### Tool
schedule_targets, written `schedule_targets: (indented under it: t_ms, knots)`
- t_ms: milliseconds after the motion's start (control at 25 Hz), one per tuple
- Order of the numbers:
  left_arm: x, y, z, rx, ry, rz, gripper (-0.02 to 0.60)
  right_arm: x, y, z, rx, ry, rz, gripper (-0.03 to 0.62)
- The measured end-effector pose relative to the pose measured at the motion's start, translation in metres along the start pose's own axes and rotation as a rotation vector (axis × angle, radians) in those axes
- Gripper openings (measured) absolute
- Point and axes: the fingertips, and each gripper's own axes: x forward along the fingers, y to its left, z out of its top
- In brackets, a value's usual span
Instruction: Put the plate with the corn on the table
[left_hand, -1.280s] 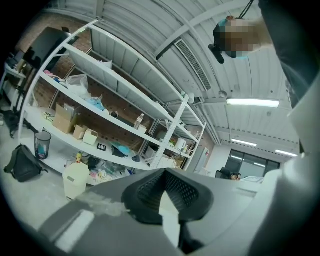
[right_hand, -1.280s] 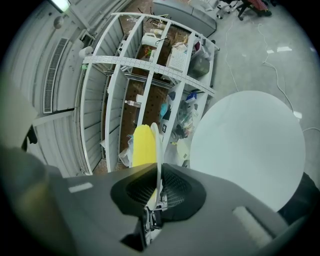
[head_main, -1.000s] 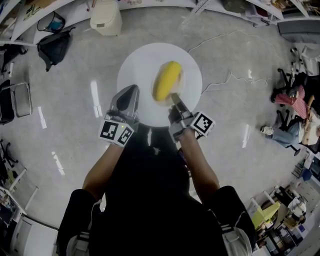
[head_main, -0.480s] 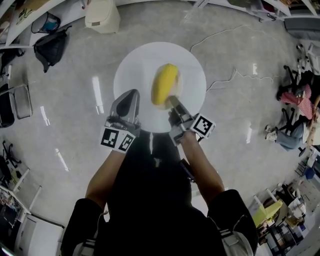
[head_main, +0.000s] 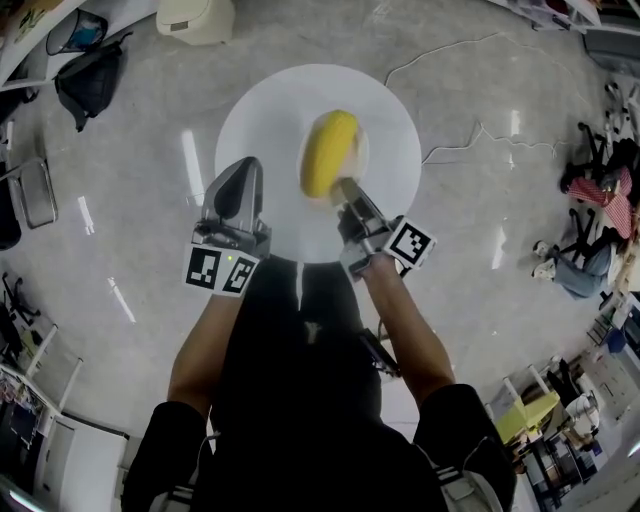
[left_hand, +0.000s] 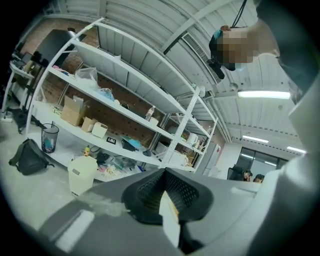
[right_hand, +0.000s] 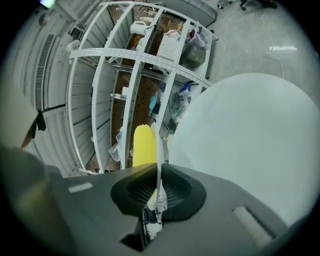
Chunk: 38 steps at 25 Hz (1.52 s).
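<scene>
Right gripper view: jaws clamp the plate (right_hand: 159, 150) carrying corn (right_hand: 143, 145).

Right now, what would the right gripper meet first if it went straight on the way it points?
Probably the corn; the right gripper, shut on the plate, points at it.

L tongs (head_main: 243, 175) closed, R tongs (head_main: 346, 188) pinched tight – both forearms (head_main: 205, 335) stretched fwd, side by side.

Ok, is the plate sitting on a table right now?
No, the plate with the corn is held over the floor, the left gripper and right gripper clamped on its near rim.
</scene>
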Motion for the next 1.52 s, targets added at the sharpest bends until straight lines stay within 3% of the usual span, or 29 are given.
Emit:
schedule_targets:
  t_ms: [800, 1520]
  knots:
    - [0.030, 0.015, -0.057, -0.030, 0.003, 0.000, 0.003, 0.032, -0.069, -0.006, 0.032, 0.060, -0.023, 0.034]
    - [0.040, 0.024, -0.083, -0.044, 0.029, -0.011, 0.003, 0.040, -0.099, -0.013, 0.059, 0.055, -0.066, 0.034]
